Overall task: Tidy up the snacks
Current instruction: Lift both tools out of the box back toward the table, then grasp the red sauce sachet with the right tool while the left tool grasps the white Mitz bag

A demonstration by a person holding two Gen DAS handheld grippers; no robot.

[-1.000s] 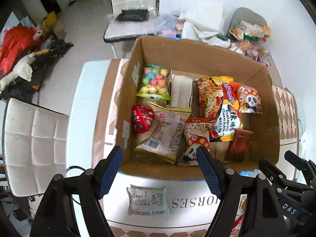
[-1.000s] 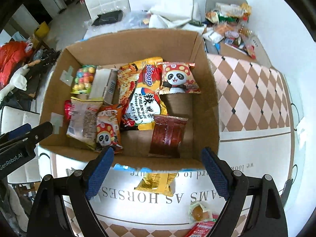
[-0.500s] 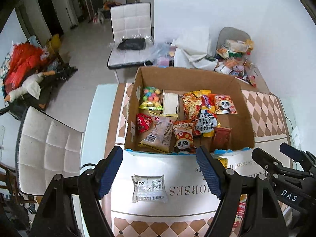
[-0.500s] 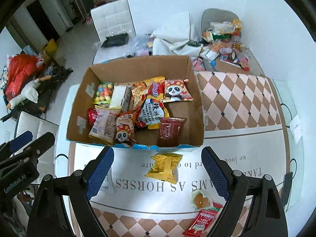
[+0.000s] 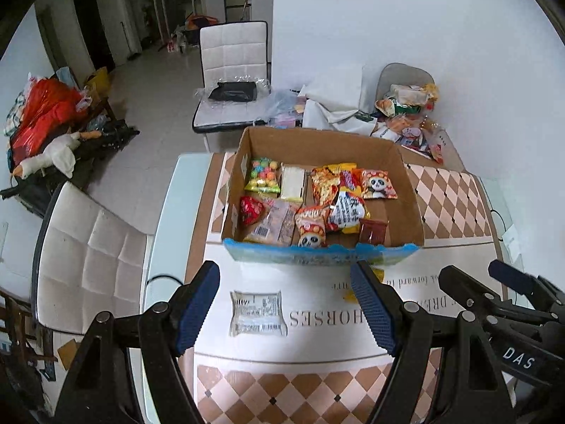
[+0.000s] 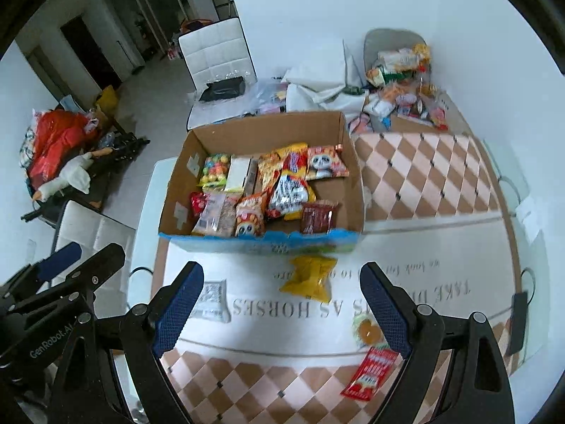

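The cardboard box (image 5: pixel 319 145) sits ahead of both pairs of my fingers, well beyond the tips, its near wall facing me; I judge it is the collecting place, since it is already crowded with packets while only a few lie loose on the table (image 6: pixel 423 176); I hold both tools high and back from it, I think, to see which loose snack to fetch.

My left gripper (image 5: pixel 286 312) is spread wide and holds nothing; the clear white packet (image 5: pixel 256 313) lies flat on the cloth between its fingers, nearer the left one, but below them and not touched.

My right gripper (image 6: pixel 280 312) is likewise wide open and empty; the yellow packet (image 6: pixel 310 277) lies between its fingers and a little ahead of the tips, just short of the box wall; it looks crumpled and light, so a pinch at its middle should do.

The red stick packet (image 6: pixel 370 372) lies under and inside my right finger; the small round orange sweet (image 6: pixel 365 332) lies just beside that same finger, partly hidden by its pad.
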